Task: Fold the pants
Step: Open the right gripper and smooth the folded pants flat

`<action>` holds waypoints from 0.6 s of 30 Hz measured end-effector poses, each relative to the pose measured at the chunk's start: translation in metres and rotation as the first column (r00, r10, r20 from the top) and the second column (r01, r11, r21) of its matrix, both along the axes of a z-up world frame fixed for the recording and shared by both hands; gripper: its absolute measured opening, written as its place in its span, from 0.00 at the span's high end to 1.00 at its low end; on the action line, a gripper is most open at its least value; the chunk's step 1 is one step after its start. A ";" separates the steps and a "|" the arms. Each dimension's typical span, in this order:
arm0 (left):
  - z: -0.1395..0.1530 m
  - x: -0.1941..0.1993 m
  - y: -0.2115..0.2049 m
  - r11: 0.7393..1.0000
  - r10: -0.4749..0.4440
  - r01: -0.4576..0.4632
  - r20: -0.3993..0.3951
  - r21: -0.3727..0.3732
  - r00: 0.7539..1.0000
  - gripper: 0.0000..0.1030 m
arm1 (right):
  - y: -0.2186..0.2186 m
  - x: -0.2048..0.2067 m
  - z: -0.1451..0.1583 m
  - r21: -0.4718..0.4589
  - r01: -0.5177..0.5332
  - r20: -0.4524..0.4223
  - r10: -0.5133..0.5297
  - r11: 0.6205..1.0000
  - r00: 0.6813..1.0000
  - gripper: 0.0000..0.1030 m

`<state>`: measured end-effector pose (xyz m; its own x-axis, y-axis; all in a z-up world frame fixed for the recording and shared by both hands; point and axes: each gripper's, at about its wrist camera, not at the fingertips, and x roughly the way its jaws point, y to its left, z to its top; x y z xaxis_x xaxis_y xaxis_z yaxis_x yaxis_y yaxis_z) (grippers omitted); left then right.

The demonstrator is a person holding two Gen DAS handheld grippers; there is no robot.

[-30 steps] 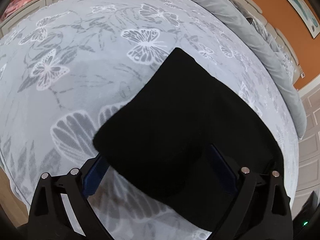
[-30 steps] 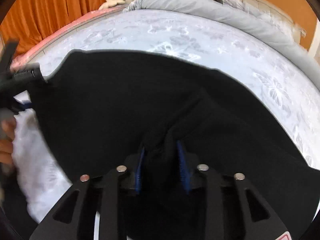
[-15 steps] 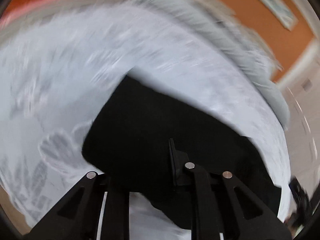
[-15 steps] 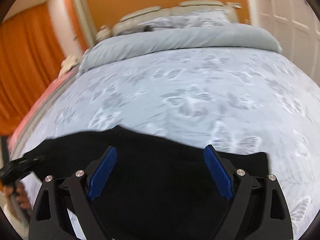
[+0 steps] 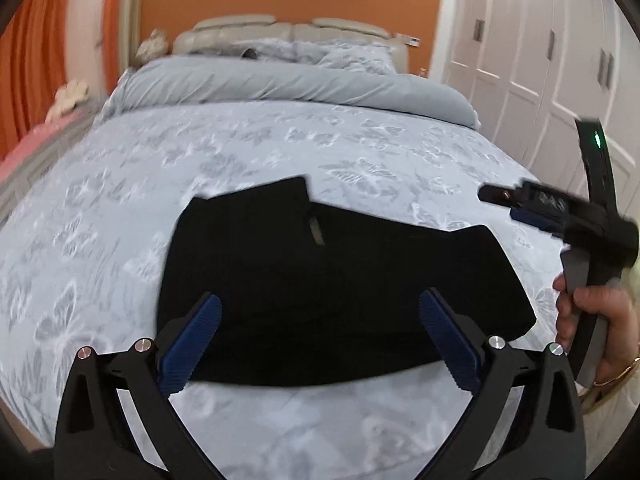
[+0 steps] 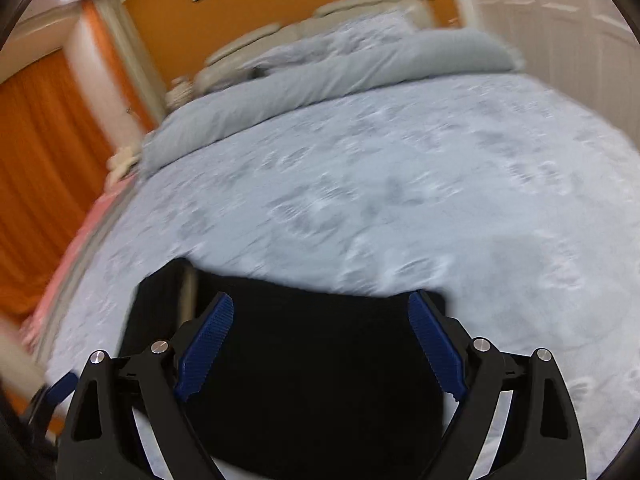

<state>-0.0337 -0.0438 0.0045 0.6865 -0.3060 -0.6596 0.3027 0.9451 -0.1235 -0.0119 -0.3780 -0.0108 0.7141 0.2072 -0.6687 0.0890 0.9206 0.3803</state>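
The black pants (image 5: 340, 280) lie folded into a flat block on the butterfly-print bedspread (image 5: 240, 152). In the left wrist view my left gripper (image 5: 320, 336) is open and empty, hovering over the near edge of the pants. My right gripper (image 5: 532, 204) shows at the right of that view, held in a hand above the bed beside the pants. In the right wrist view the right gripper (image 6: 320, 340) is open and empty above the pants (image 6: 312, 380), which fill the lower middle.
A rolled grey duvet (image 5: 296, 84) and pillows lie at the head of the bed. A padded headboard (image 5: 280, 28) backs onto an orange wall. White closet doors (image 5: 540, 60) stand to the right, orange curtains (image 6: 40, 140) to the left.
Both grippers have let go of the pants and opened. The pants now lie folded flat on the bed. Both grippers have pulled back and tilted up toward the headboard.
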 end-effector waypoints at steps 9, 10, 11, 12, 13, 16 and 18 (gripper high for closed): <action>-0.011 0.066 0.124 0.930 0.364 -0.365 -0.018 -0.045 0.931 0.05 | 0.106 0.050 -0.033 0.177 -0.288 -0.113 0.311 0.941 0.944 0.16; -0.016 0.069 0.132 0.921 0.387 -0.387 -0.013 -0.039 0.922 0.05 | 0.114 0.056 -0.038 0.182 -0.290 -0.130 0.315 0.940 0.940 0.16; -0.017 0.071 0.135 0.916 0.398 -0.398 -0.011 -0.037 0.917 0.05 | 0.123 0.063 -0.045 0.197 -0.290 -0.156 0.322 0.936 0.934 0.16; -0.023 0.073 0.143 0.910 0.412 -0.412 -0.017 -0.037 0.911 0.05 | 0.129 0.068 -0.051 0.209 -0.290 -0.182 0.329 0.934 0.927 0.16; -0.026 0.073 0.148 0.906 0.420 -0.421 -0.035 -0.048 0.907 0.05 | 0.136 0.074 -0.059 0.217 -0.283 -0.214 0.329 0.934 0.920 0.16; -0.028 0.076 0.163 0.902 0.410 -0.416 -0.071 -0.111 0.909 0.05 | 0.158 0.075 -0.062 0.153 -0.318 -0.182 0.343 0.936 0.921 0.48; -0.025 0.076 0.167 0.901 0.418 -0.421 -0.053 -0.108 0.907 0.05 | 0.167 0.073 -0.058 0.156 -0.335 -0.166 0.359 0.929 0.919 0.83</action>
